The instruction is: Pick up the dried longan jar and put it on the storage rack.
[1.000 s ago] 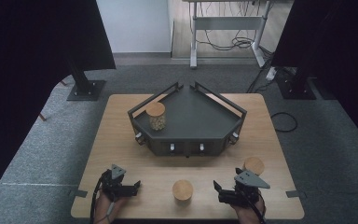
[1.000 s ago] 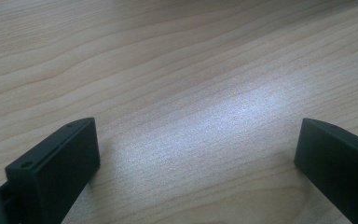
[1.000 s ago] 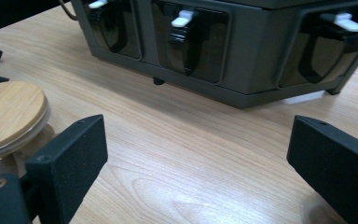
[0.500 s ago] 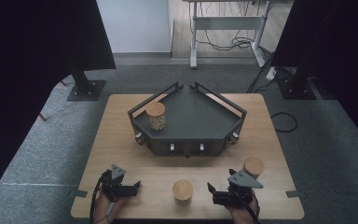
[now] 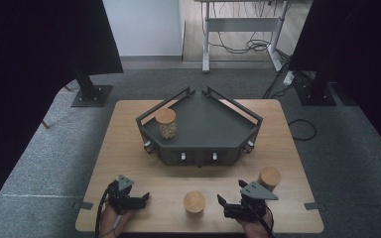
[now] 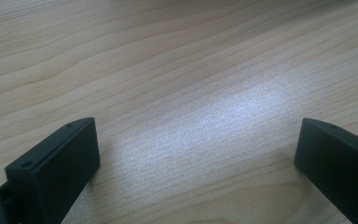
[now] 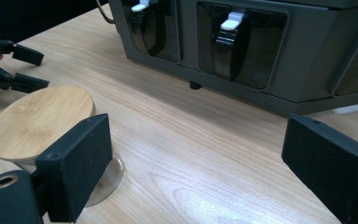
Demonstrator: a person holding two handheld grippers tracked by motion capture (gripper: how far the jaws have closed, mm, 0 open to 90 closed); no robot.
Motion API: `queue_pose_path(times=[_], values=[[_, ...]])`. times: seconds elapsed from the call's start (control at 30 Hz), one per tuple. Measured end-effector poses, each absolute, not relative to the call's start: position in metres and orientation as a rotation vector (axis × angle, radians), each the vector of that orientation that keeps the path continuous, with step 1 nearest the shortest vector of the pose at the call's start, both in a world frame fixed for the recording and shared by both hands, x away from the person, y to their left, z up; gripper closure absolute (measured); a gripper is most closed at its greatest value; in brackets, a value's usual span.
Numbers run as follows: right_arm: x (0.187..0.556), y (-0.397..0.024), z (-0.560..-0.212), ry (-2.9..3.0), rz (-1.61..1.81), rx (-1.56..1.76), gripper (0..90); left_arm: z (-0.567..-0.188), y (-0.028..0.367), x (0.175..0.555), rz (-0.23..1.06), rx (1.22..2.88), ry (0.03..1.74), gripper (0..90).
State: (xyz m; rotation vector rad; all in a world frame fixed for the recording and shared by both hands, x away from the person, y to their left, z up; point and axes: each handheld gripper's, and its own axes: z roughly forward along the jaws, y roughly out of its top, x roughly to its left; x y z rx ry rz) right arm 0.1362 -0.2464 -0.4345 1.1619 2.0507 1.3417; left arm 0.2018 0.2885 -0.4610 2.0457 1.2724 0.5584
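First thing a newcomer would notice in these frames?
Probably the dark angular tray in the middle of the wooden table, with one bamboo-lidded jar standing in its left corner. Two more lidded jars stand on the near tabletop: one between the grippers, one beside the right gripper. Both the right and the left gripper hold nothing, jaws apart.

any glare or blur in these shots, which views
Left gripper view: a pale sheen of glare on the table, its far edge soft. Right gripper view: sharp on the jar lid, near jaws slightly soft. High view: evenly lit table, dark curtains at both sides.
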Motion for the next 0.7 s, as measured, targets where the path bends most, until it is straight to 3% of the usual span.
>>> queue_pose_path(times=[0.7], values=[[0.138,-0.232,-0.433,2.093,1.343,1.141,2.2,-0.461,0.289,0.202,0.557,2.047,1.268,0.0]])
